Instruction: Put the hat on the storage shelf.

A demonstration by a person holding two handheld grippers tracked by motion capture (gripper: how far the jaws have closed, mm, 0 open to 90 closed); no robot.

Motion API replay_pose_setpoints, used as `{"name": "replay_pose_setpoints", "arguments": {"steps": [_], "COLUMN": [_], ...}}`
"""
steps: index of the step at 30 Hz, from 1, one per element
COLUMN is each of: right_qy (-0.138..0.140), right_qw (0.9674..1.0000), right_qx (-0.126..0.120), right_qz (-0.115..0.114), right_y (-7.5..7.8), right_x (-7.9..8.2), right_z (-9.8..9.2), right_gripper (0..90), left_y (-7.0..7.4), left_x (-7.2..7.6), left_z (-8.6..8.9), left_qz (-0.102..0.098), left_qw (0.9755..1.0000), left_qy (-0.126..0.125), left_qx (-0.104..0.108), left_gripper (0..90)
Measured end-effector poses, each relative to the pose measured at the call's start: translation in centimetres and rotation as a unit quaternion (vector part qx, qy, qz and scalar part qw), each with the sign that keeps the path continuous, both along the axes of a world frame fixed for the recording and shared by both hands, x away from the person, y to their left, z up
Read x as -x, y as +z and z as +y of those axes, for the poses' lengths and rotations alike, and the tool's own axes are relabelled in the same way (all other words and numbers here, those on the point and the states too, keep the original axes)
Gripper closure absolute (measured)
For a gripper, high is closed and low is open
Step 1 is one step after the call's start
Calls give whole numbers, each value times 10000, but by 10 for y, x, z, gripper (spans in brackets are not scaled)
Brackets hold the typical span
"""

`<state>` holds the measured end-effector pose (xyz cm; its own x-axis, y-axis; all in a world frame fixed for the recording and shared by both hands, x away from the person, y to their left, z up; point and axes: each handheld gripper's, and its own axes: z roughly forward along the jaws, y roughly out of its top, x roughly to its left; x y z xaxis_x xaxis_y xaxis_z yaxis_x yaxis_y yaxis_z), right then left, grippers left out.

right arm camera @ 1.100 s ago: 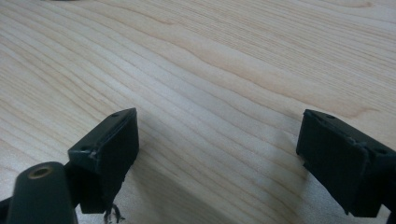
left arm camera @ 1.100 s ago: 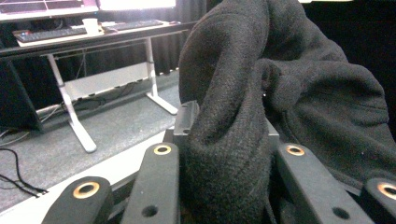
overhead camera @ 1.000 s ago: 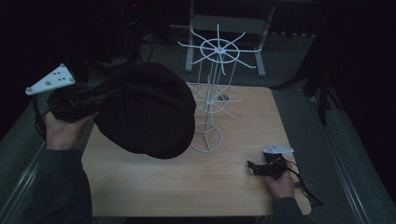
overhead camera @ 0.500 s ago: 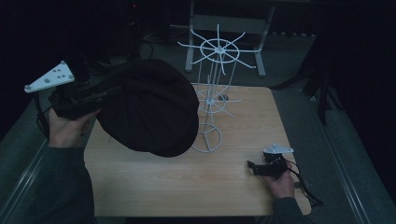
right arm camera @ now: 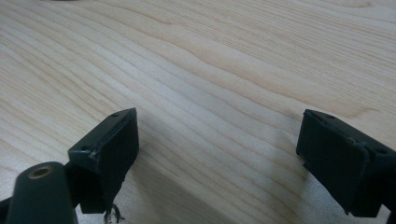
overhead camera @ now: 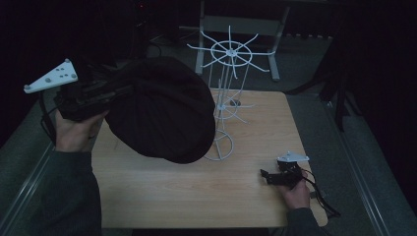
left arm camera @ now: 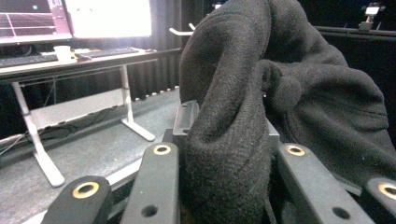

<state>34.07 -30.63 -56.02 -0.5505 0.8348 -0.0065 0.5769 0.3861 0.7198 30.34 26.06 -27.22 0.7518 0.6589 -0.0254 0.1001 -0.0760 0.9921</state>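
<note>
While I watch from the high view, the left gripper (overhead camera: pixel 110 93) is raised above the left edge of the tabletop (overhead camera: pixel 162 191), held level in the person's left hand (overhead camera: pixel 74 132), with its grey three-cornered plate (overhead camera: pixel 51 76) uppermost; its jaws are closed tight on a fold of a black knitted hat (overhead camera: pixel 164 115), which hangs clear of the tabletop and spreads wide to the right of the gripper; in the left gripper view the black knit (left arm camera: pixel 233 140) is bunched between the two jaws and rises in a thick fold above them, so the grip is firm and the fabric fills the gap.

The hat's right edge lies just beside the white wire display stand (overhead camera: pixel 226 98), which stands upright on the far middle of the tabletop; the stand carries a ring of spokes at its top (overhead camera: pixel 229 48), a smaller set of arms lower down, and a round wire base (overhead camera: pixel 222 146); from above the hat overlaps part of the stand's base, and I cannot tell whether they touch.

The right gripper (overhead camera: pixel 269 177) rests low on the near right part of the tabletop, well apart from the hat, in the person's right hand (overhead camera: pixel 297 191); in the right gripper view its two black jaws stand wide apart with nothing between them but bare wood grain (right arm camera: pixel 224 70); a cable (overhead camera: pixel 322 199) trails from it toward the tabletop's near right corner.
</note>
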Motion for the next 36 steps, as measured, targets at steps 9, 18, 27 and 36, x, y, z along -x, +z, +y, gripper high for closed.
{"name": "replay_pose_setpoints", "arguments": {"steps": [9, 18, 27, 36], "right_qy": [0, -2, 2, 5], "right_qw": [10000, 10000, 10000, 10000], "right_qx": [0, -1, 0, 5], "right_qz": [0, 2, 1, -8], "right_y": [0, 0, 0, 0], "right_x": [0, 0, 0, 0], "right_z": [0, 0, 0, 0], "right_gripper": [128, 128, 128, 128], "left_y": [6, 13, 18, 23], "left_x": [-4, -6, -7, -12], "left_z": [-6, -10, -13, -14], "left_qz": [-48, -117, -198, -255], "left_qw": [9999, 9997, 9992, 9985], "left_qy": [-104, -183, -299, -337], "left_qx": [31, 98, 183, 357], "left_gripper": [715, 714, 715, 715]}}
